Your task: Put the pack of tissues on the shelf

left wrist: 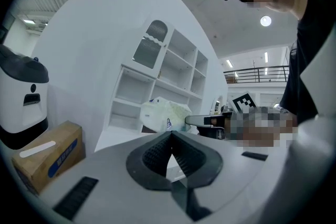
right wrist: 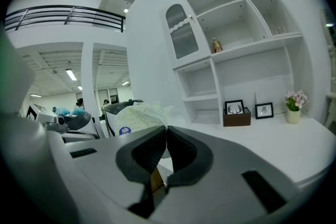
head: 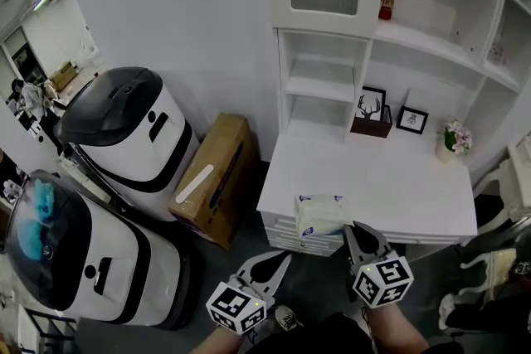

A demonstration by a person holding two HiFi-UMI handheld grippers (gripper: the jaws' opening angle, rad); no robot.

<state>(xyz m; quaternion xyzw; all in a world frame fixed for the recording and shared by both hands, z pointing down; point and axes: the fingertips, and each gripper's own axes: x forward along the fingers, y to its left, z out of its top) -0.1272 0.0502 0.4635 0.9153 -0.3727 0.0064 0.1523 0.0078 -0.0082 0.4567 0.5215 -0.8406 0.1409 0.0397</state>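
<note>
Pack: the soft, white plastic-wrapped pack of tissues (head: pixel 319 216) sits at the near front edge of the white tabletop (head: pixel 398 186), partly past that edge and well short of the shelves.
Right tool: the right tool (head: pixel 353 230) has its jaws pressed together at the tips. They seem to pinch the pack's right-hand edge, and the pack bulges just beyond and left of them.
Left tool: the left tool (head: pixel 278 261) has its jaws closed tip to tip with nothing between them. It is low and left of the pack, not touching it.
Shelf: the white open-fronted shelf unit (head: pixel 325 87) stands at the tabletop's far side, and its 2 lowest left compartments look bare.
Key relation: the shelf lies ahead of and above the pack, across the tabletop, and the right tool is the nearer one.
Risk: a pinch on thin wrap may let the pack swing or slip.
</note>
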